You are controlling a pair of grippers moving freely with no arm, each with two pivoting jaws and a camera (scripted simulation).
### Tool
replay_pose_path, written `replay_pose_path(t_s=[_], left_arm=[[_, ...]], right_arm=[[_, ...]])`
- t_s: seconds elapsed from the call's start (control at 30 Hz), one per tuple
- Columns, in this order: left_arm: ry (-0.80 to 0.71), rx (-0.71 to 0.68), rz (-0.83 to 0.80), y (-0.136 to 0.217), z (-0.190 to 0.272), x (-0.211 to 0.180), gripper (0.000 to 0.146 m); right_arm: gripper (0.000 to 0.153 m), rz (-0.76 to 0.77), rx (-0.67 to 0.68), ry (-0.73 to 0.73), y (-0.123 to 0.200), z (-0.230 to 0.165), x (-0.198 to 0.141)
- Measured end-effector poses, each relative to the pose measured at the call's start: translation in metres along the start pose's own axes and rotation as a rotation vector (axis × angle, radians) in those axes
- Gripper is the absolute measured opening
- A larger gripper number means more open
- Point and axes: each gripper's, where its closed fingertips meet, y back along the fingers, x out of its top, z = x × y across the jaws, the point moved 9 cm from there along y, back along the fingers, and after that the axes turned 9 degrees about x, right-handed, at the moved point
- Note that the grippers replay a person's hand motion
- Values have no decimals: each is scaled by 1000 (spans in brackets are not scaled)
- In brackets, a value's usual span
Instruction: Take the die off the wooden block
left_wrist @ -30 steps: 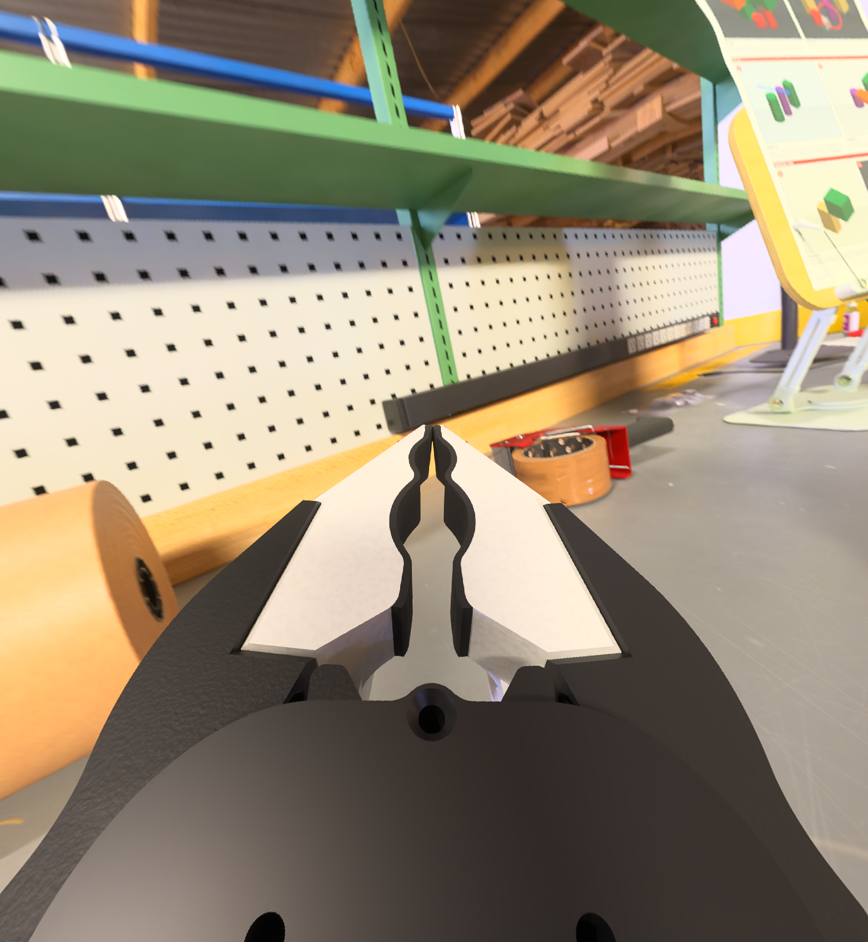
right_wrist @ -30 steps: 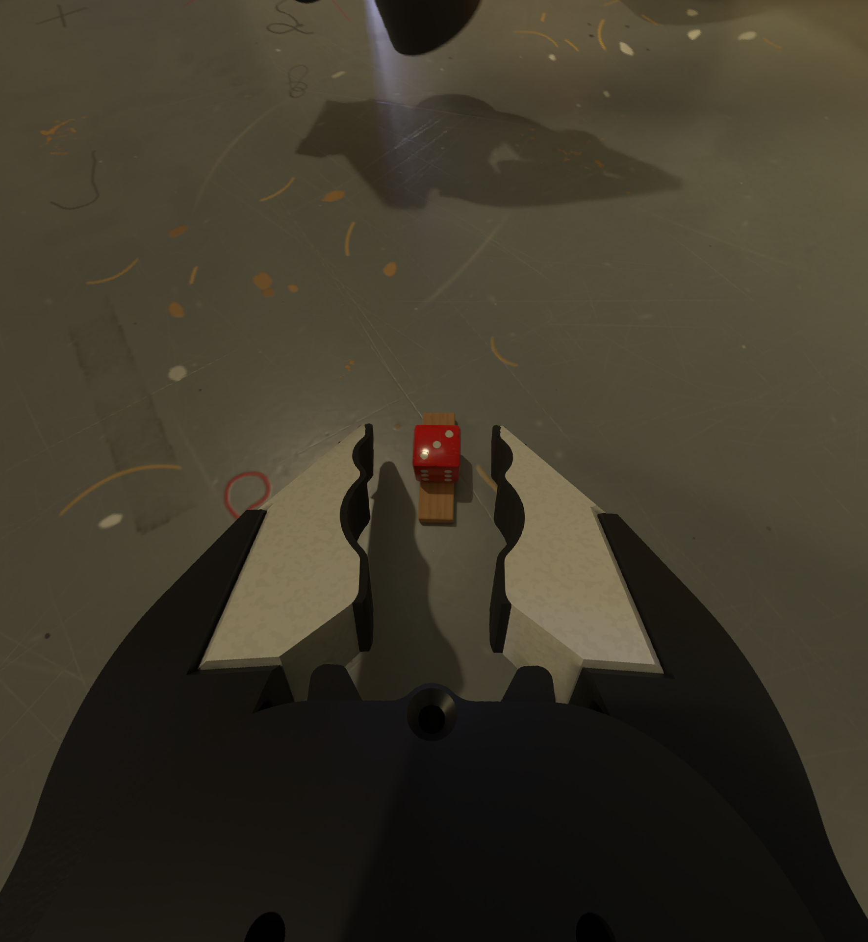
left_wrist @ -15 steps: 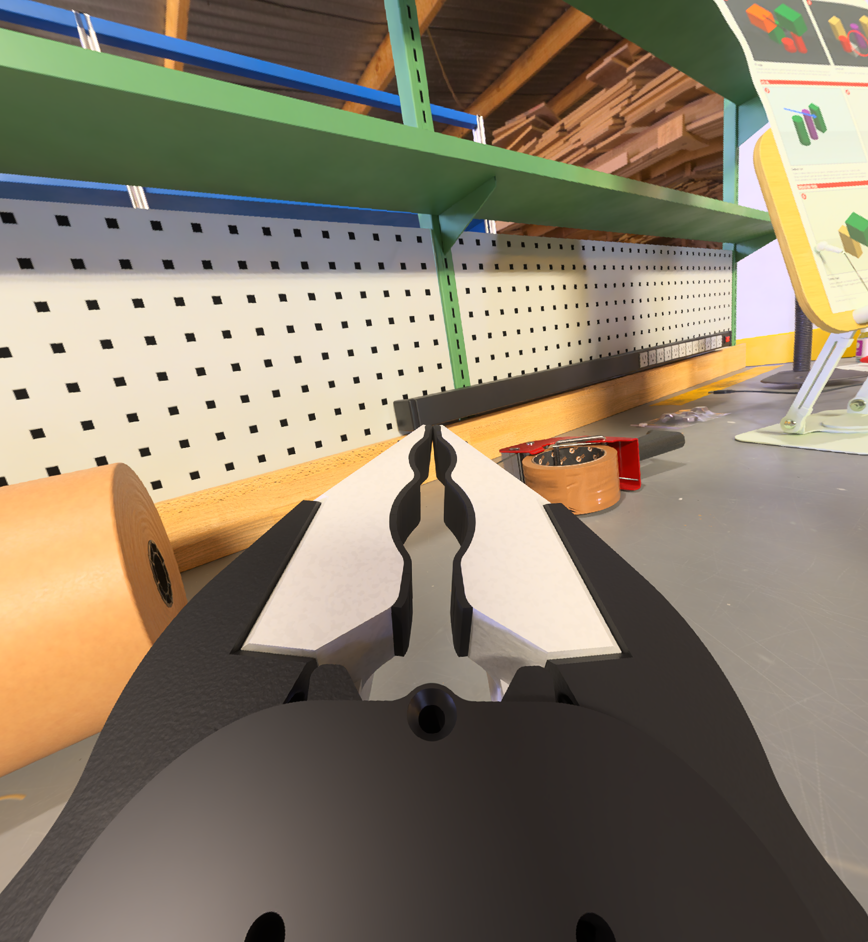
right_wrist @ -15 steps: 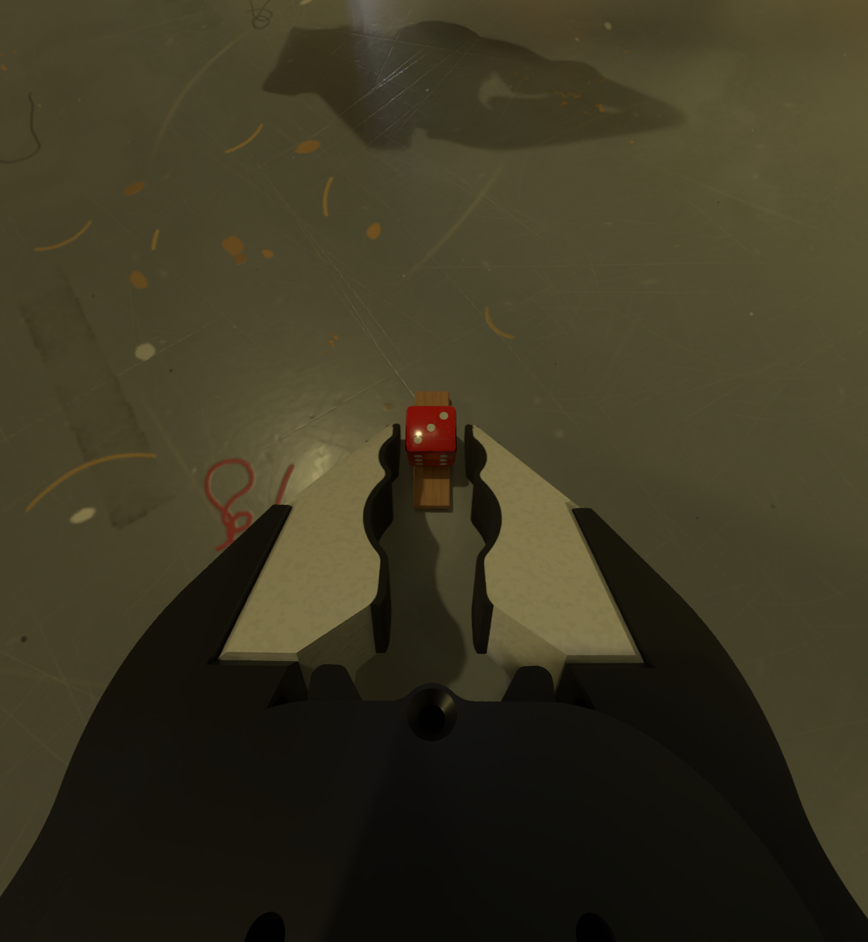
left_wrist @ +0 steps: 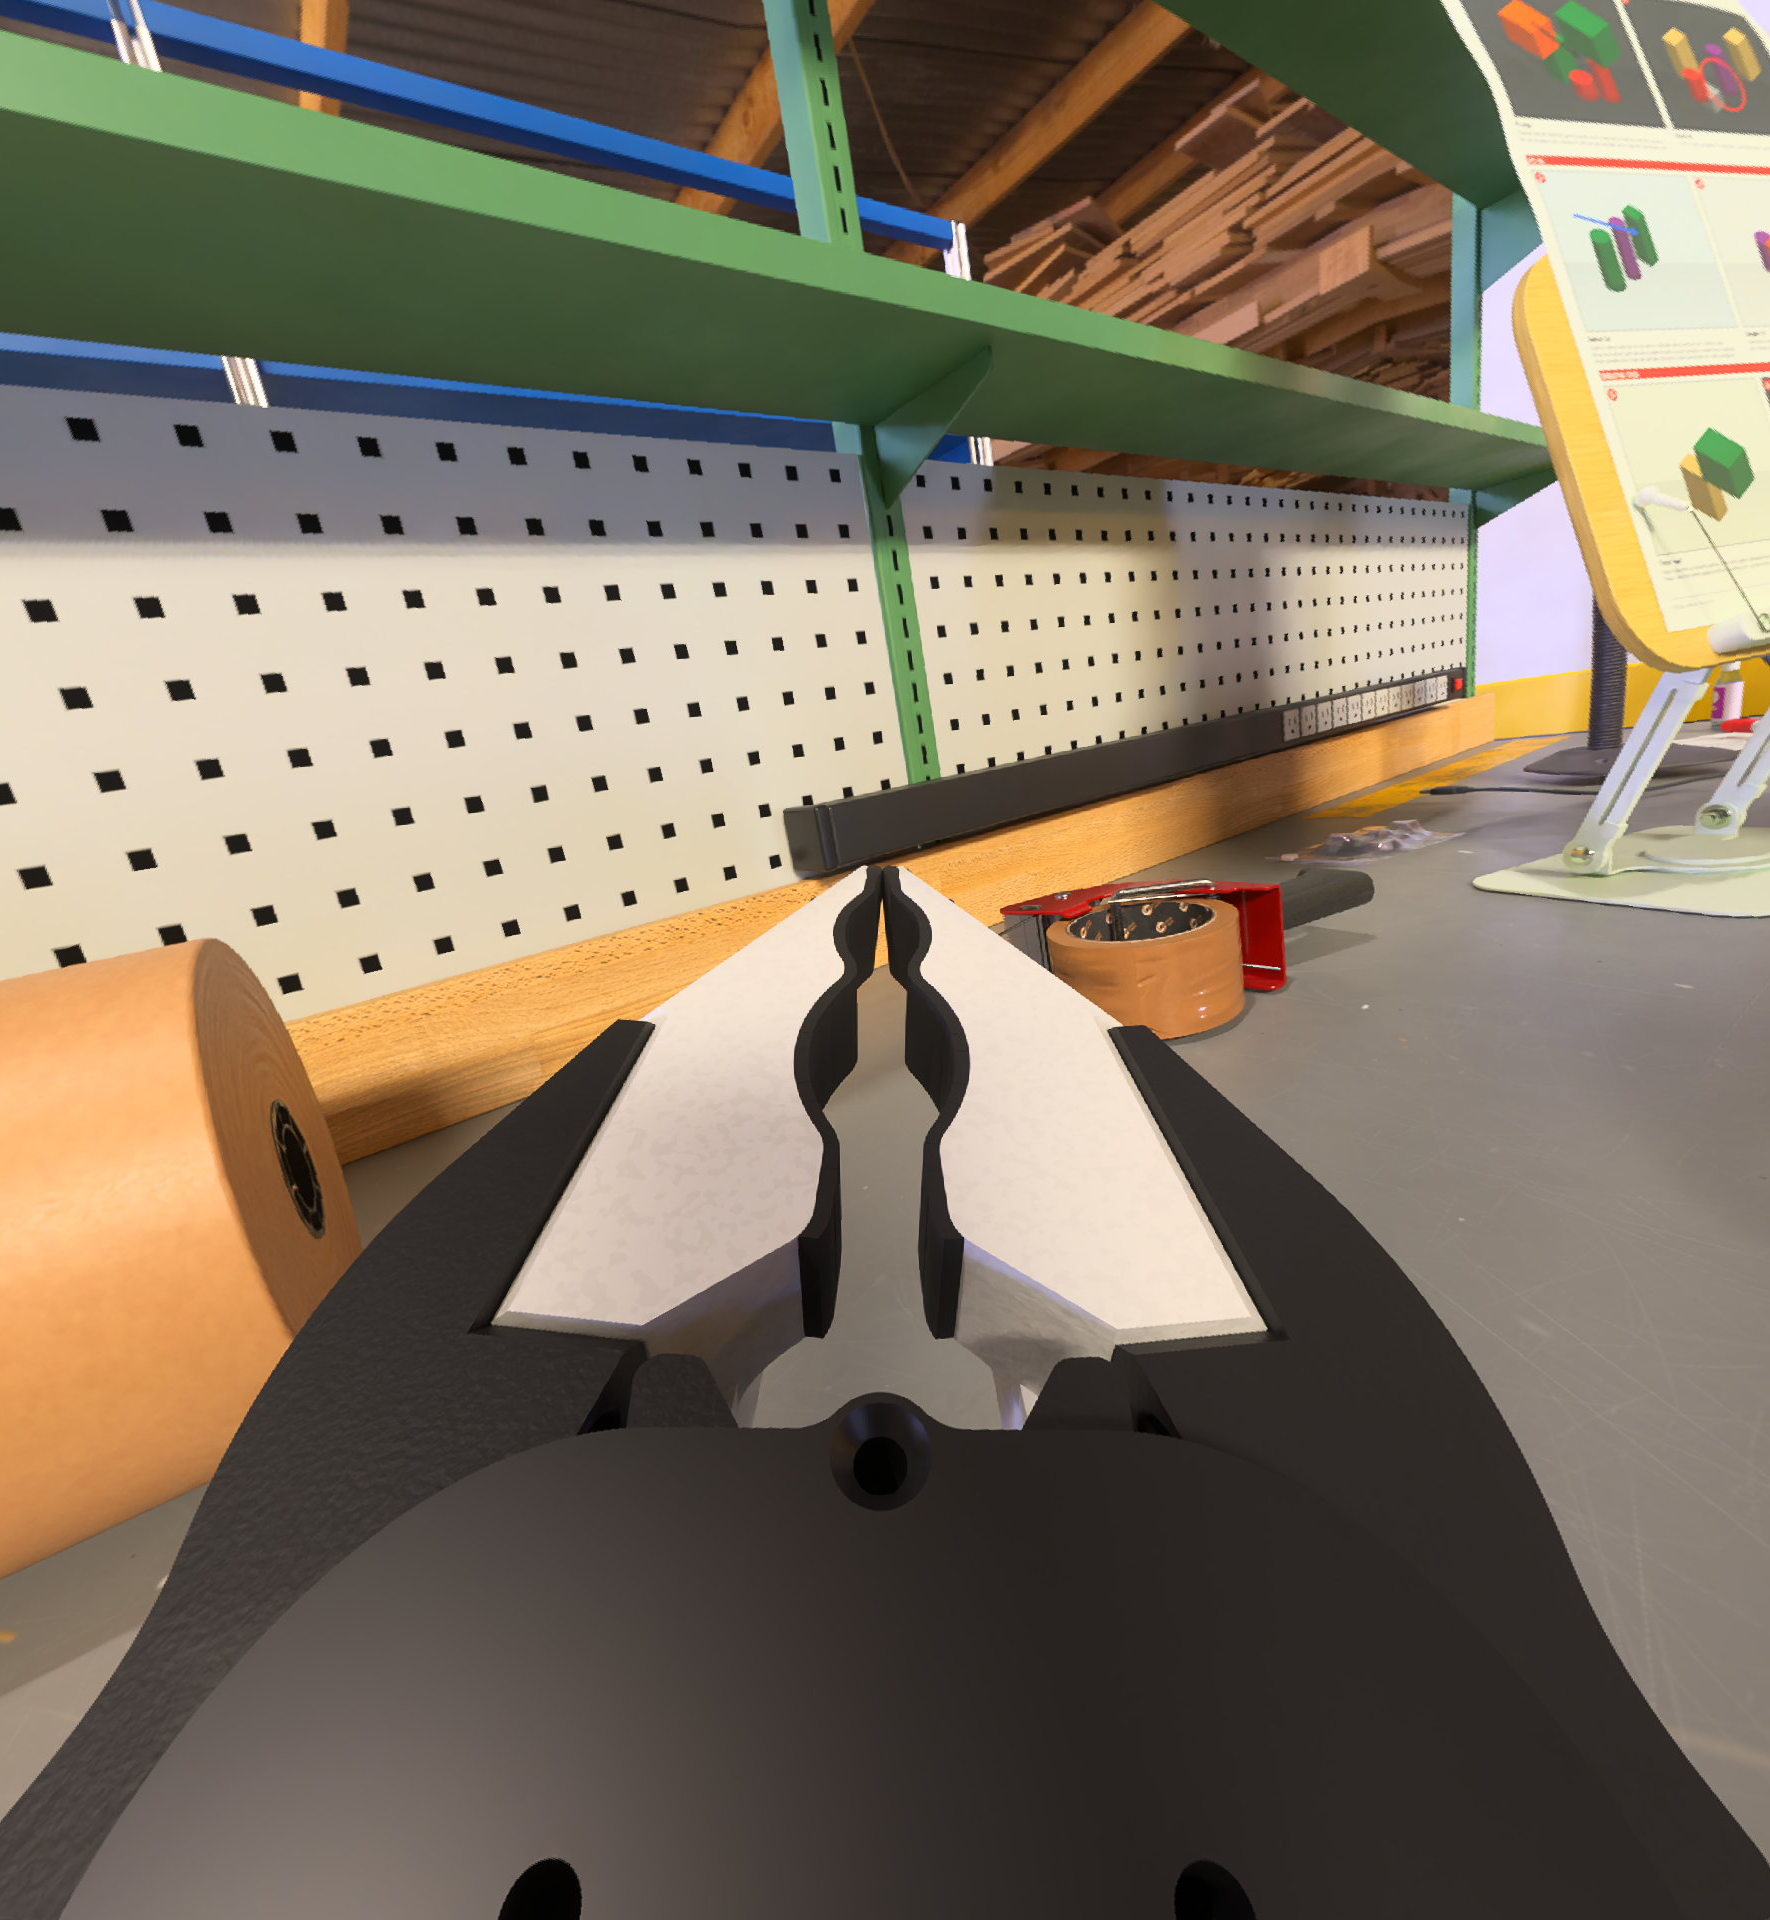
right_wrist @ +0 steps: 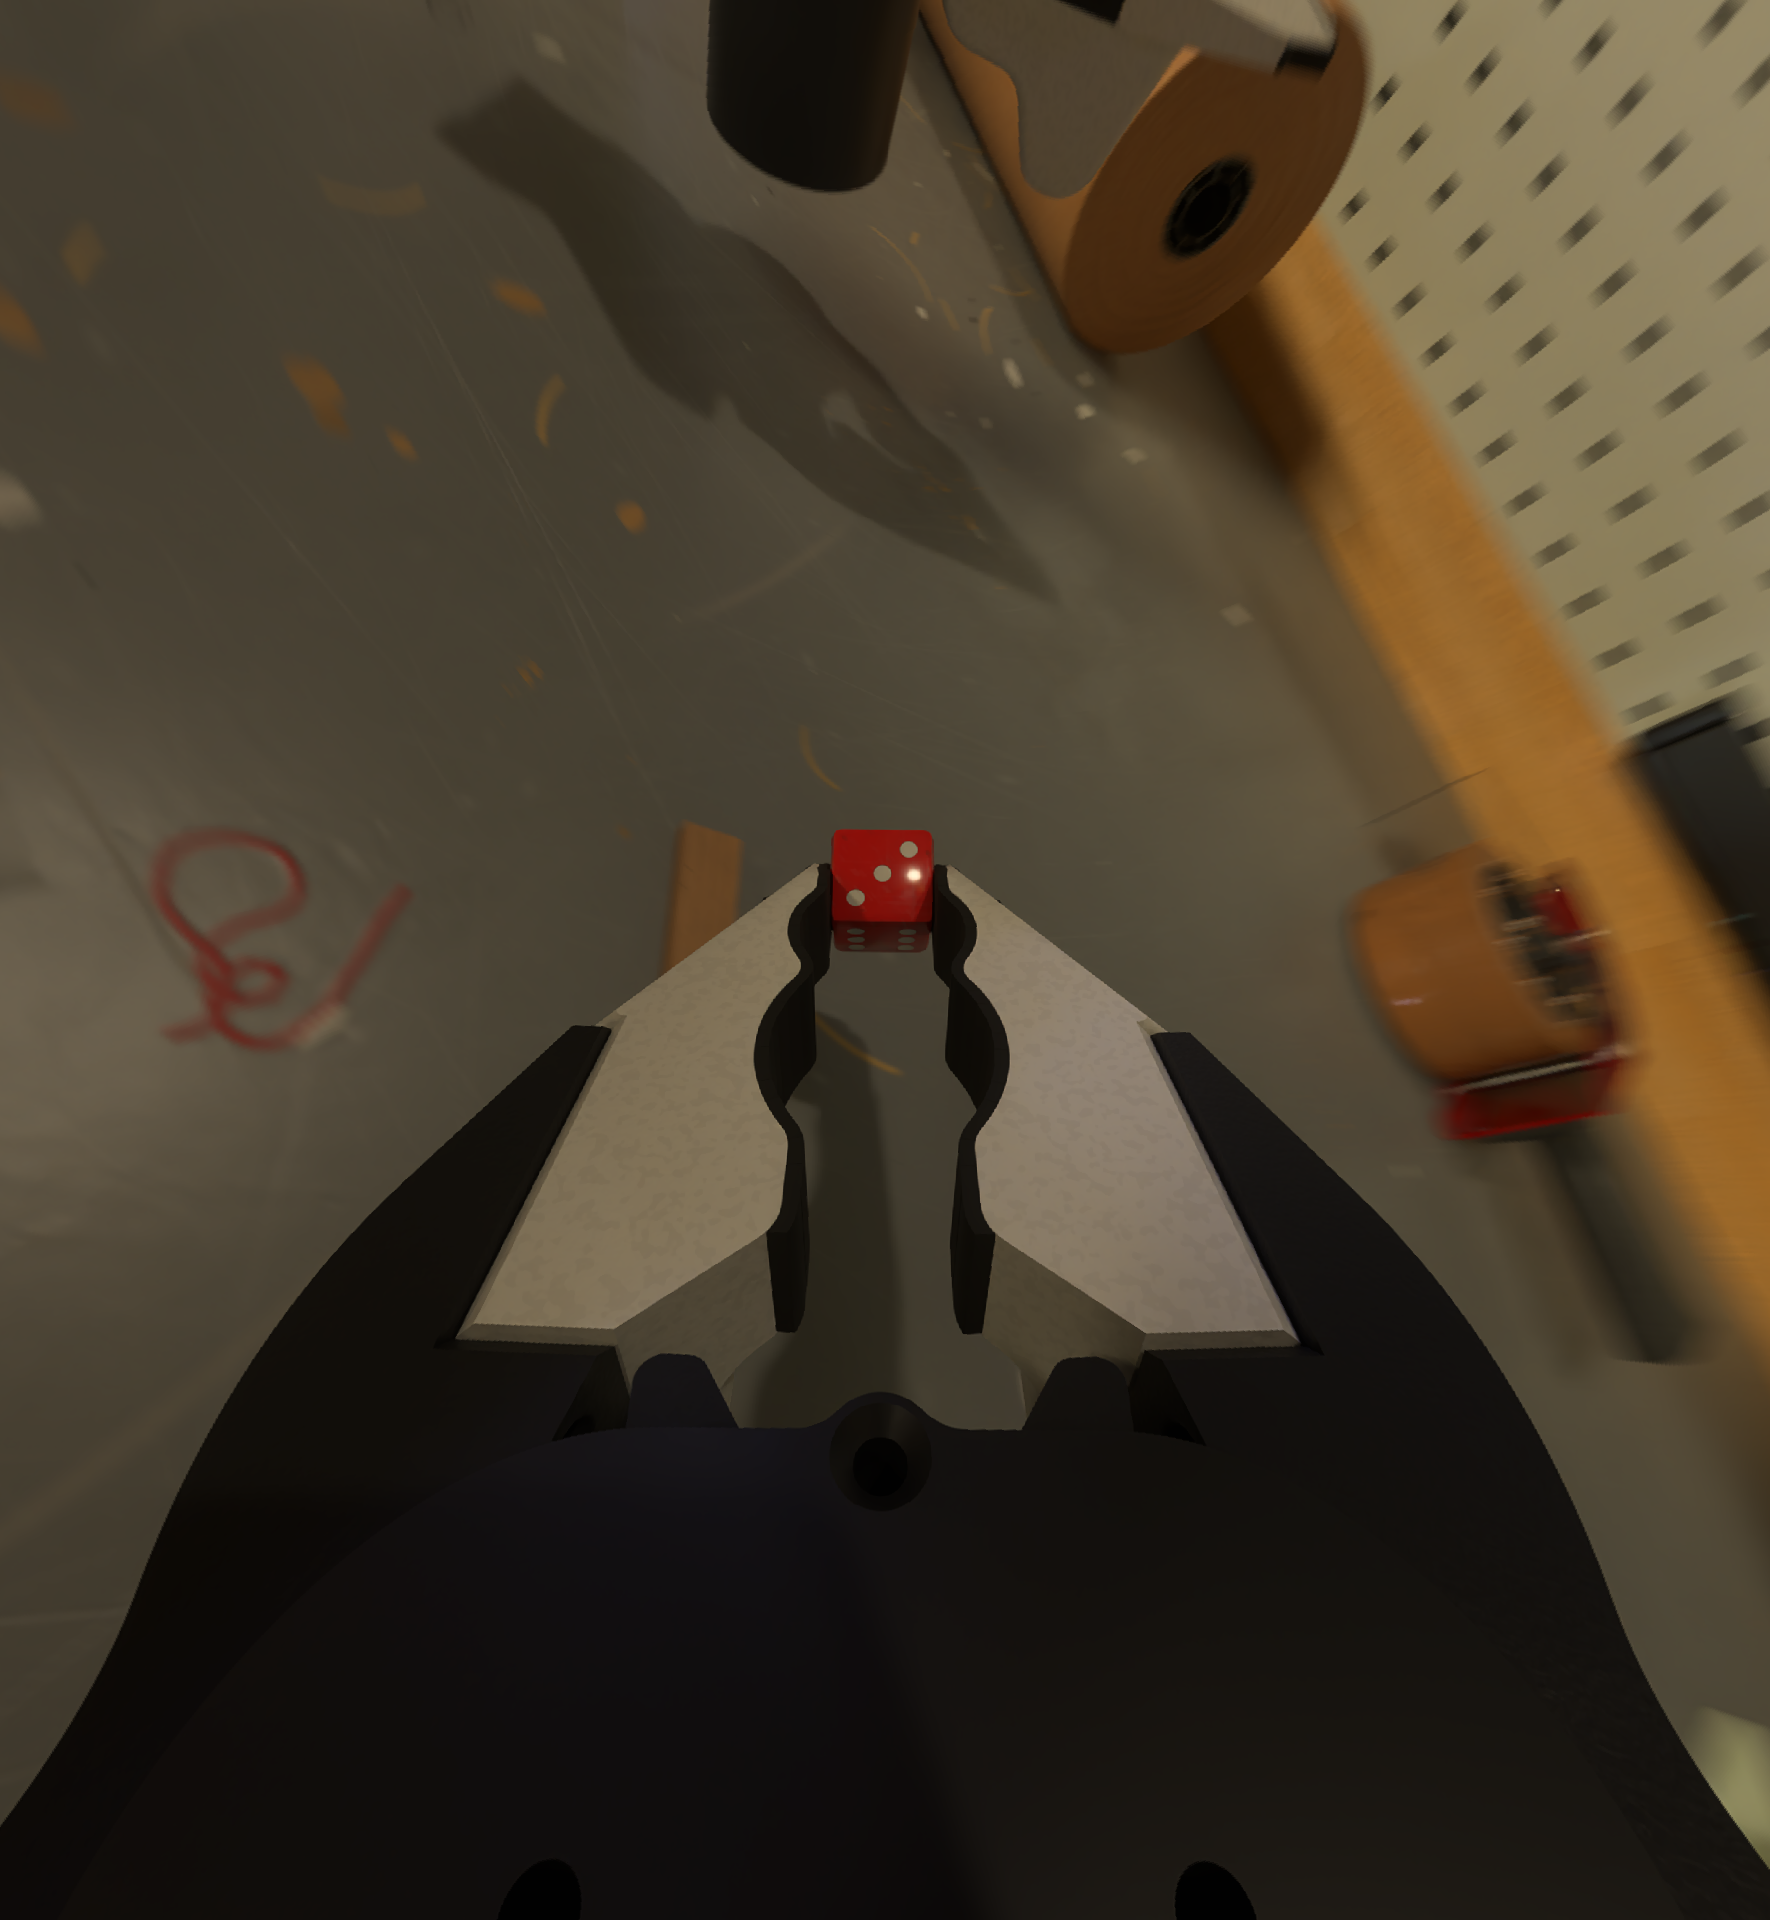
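In the right wrist view my right gripper (right_wrist: 882, 883) is shut on the red die (right_wrist: 882, 875), which sits between the fingertips, lifted clear of the table. The small wooden block (right_wrist: 702, 883) lies flat on the grey table to the left of the die, partly hidden by the left finger. In the left wrist view my left gripper (left_wrist: 882, 878) is shut and empty, pointing at the pegboard wall; neither the die nor the block shows there. The left gripper also shows at the top of the right wrist view (right_wrist: 1120, 62).
A brown paper roll (left_wrist: 102, 1226) lies at the left by the pegboard (left_wrist: 445, 707); it also shows in the right wrist view (right_wrist: 1203, 197). A tape dispenser with brown tape (left_wrist: 1151, 961) stands by the wooden rail (left_wrist: 548, 1018). An instruction board on a stand (left_wrist: 1691, 416) is at the right.
My right gripper closed on the die, lifted it off the block and swung to the right; the block now lies left of the die. The left gripper drifted slightly.
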Motion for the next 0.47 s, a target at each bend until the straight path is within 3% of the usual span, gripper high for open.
replay_pose_path(t_s=[0.1,0.17,0.27,0.47], left_arm=[[-11,-14,1,0,3,0,0],[-20,-22,2,-1,4,0,0],[-28,-24,2,-1,5,0,0],[-20,-12,0,-1,3,0,0]], right_arm=[[18,-132,-167,361,11,-5,-1],[18,-276,-242,739,14,-11,-2],[18,-371,-234,1214,15,-21,-5],[18,-435,-95,1672,16,-21,-5]])
